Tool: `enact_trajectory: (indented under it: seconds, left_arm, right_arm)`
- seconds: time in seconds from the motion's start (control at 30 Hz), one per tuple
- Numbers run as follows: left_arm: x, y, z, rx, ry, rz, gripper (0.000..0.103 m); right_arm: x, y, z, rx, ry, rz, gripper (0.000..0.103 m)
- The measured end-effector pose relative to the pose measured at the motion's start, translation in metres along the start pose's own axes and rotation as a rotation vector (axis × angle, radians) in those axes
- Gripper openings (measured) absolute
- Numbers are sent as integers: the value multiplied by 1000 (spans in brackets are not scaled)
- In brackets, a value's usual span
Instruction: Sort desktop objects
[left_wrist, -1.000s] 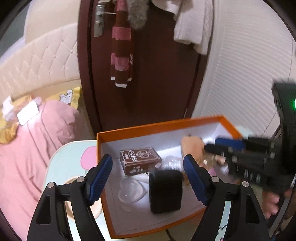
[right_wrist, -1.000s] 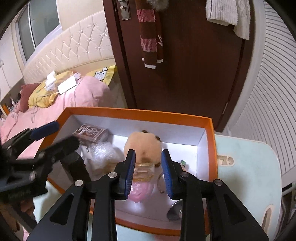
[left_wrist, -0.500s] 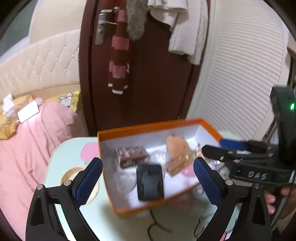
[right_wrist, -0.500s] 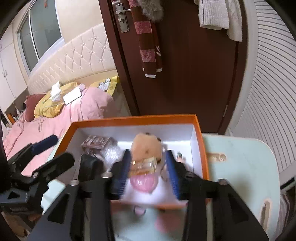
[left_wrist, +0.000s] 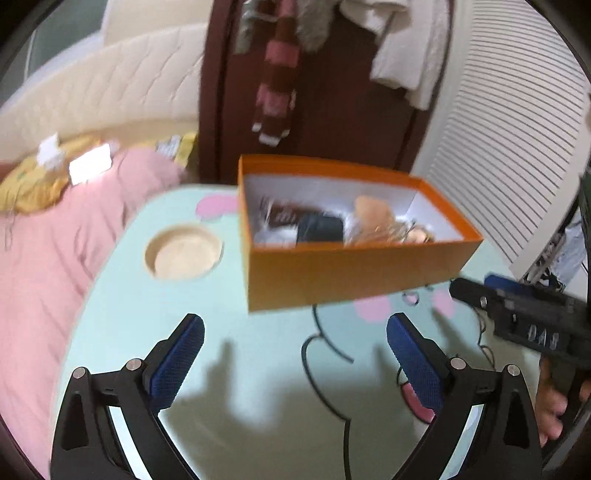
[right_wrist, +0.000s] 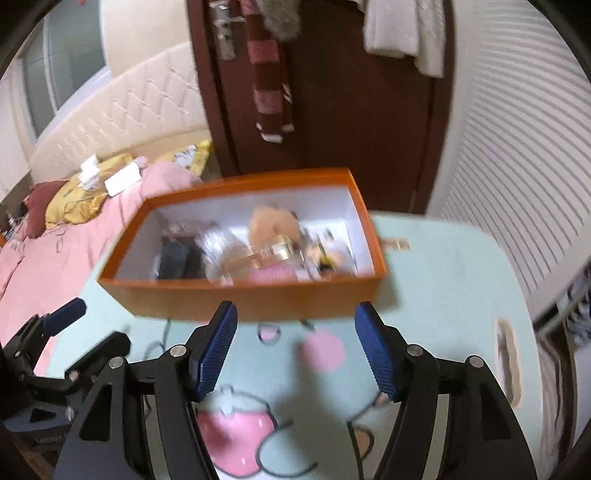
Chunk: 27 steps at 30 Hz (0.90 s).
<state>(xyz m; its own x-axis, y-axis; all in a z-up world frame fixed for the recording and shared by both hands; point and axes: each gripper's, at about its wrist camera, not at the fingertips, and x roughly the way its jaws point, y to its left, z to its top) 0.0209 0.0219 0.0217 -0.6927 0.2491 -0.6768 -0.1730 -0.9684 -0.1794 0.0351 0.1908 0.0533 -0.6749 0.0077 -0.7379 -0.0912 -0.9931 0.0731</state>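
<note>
**Both grippers clear of the box, nothing in hand**

The orange box (right_wrist: 255, 299) stands on the pale green cartoon-print table (right_wrist: 443, 280), toward its far side, and holds the sorted things: a tan plush toy (right_wrist: 271, 225), a dark pouch (right_wrist: 177, 260), a brown packet (left_wrist: 280, 216) and some clear and gilt pieces too blurred to name. No loose item shows on the table in either view.

The left gripper (left_wrist: 295, 354) hangs over bare tabletop on the near side of the box, jaws spread wide with nothing between them; they have just been opening. The right gripper (right_wrist: 295, 347) sits just short of the box's near wall, its jaws parted and empty, and they too have just been opening.

Judgement: the deposit looks made and the step in hand is withdrawal. To do it well, keep both sets of fingers above the rim, draw straight away from the near wall without brushing it, and hold the two tools apart, since the right one appears close at the edge of the left view.

Edges and room: the near half of the table is open and gives good room. A round recess (left_wrist: 183, 253) lies left of the box, and a slot handle (right_wrist: 508, 362) lies near the right edge. A pink bed (left_wrist: 44, 266) is just beside the table's left edge, a slatted panel (right_wrist: 517, 147) stands near the right, and a dark door (right_wrist: 351, 110) lies behind the box.
</note>
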Motion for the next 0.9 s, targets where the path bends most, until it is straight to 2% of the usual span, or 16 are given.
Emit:
enact_trajectory:
  seconds: [0.23, 0.3, 0.5, 0.7, 0.73, 0.9]
  left_arm:
    - [19, 6, -12, -19, 48, 83, 99]
    - [24, 5, -13, -3, 58, 101, 102]
    - [33, -9, -16, 95, 84, 182, 103]
    - [32, -8, -13, 95, 83, 179, 103]
    - [34, -10, -4, 90, 88, 183, 103]
    - [38, -9, -4, 89, 88, 180, 103]
  right_arm:
    - [21, -6, -34, 32, 119, -25, 67]
    - [23, -5, -35, 35, 129, -41, 71]
    - [36, -1, -41, 8, 126, -100, 102]
    - [43, -4, -44, 15, 57, -109, 103]
    - [43, -5, -45, 15, 54, -109, 103]
    - [44, -5, -43, 12, 52, -110, 103]
